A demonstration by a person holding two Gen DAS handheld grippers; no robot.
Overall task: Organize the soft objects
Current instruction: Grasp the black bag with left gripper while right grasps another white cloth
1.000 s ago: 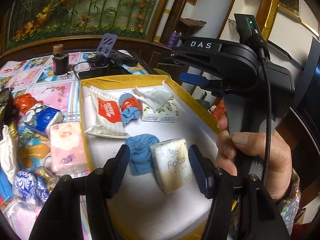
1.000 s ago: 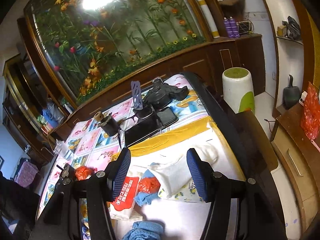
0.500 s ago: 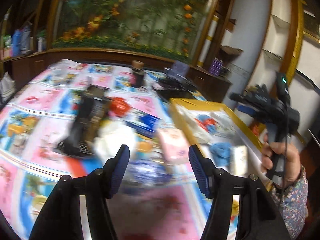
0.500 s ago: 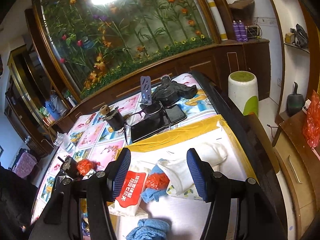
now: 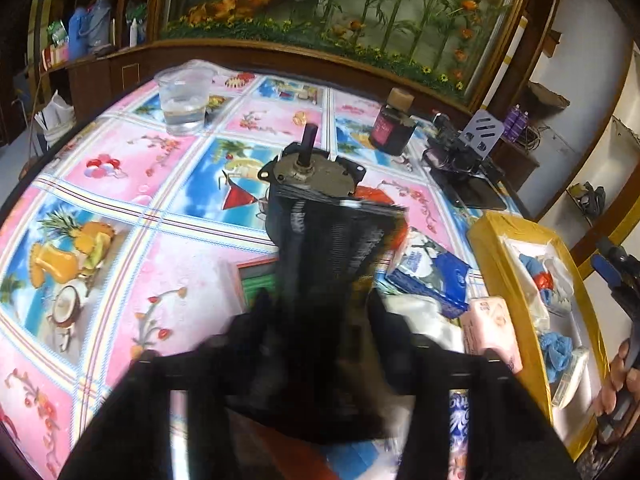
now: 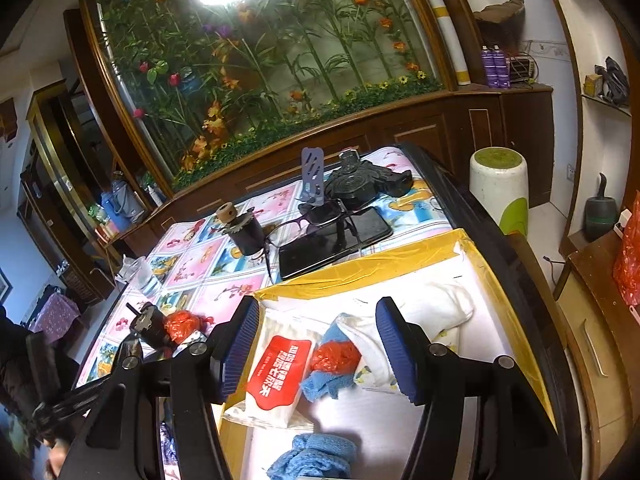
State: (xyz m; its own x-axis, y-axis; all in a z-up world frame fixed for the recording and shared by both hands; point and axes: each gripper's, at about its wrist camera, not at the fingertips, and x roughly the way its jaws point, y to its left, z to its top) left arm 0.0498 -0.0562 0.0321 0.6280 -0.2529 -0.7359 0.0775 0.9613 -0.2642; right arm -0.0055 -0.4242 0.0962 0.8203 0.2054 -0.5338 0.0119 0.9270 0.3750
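Observation:
My left gripper [image 5: 320,312] is blurred and low over the flowered tablecloth. Its jaws are closing on a black ribbed item [image 5: 332,240] that leans on a small metal-topped motor [image 5: 308,172], and the pads lie against its sides. A blue tissue pack [image 5: 436,276] and a pink tissue pack [image 5: 488,332] lie just to its right. My right gripper [image 6: 316,344] hangs open and empty above the yellow-edged box [image 6: 360,268]. Inside the box are a red-label tissue pack [image 6: 280,372], blue cloths [image 6: 316,456] and a white towel [image 6: 432,308].
A plastic cup of water [image 5: 182,100] and a dark bottle [image 5: 390,128] stand at the far side of the table. Glasses and a black phone [image 6: 332,240] lie behind the box. A white and green stool [image 6: 500,188] stands off the table's right edge.
My left gripper has swung left from over the box to the table and closed around the black ribbed item. The right gripper has barely moved.

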